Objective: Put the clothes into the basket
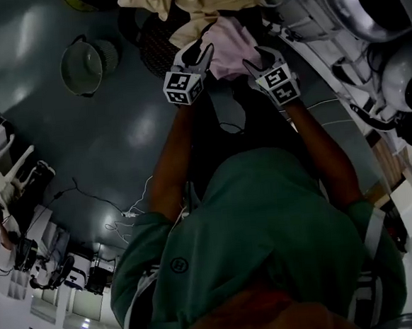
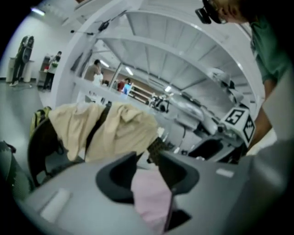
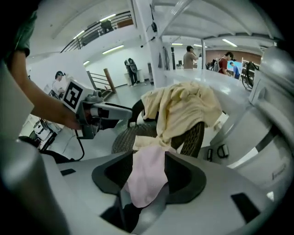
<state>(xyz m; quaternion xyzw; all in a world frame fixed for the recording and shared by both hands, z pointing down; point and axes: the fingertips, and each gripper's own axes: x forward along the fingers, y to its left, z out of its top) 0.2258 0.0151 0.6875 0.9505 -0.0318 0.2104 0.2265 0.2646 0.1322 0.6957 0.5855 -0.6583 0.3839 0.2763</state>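
Room: a large hall with a dark, glossy floor [image 1: 84, 155] – white frames stand along the person's right side.
Left gripper [image 1: 198, 52]: jaws partly apart, with the pink garment [image 2: 151, 197] lying in the gap. The pads do not clamp it.
Right gripper [image 1: 253, 58]: jaws spread wide. The same pink cloth drapes loosely between them and nothing is gripped.
Pink garment [image 1: 229, 48]: stretched between the two grippers, just in front of the basket [image 3: 126, 137]. Whether it touches the rim cannot be told.
Basket: dark and woven, standing on the floor beyond the jaws.
Cream clothes [image 3: 183, 108]: heaped in the basket and hanging over its rim.
Grey pail [image 1: 84, 63]: on the floor, well apart from the basket – on the left gripper's side.
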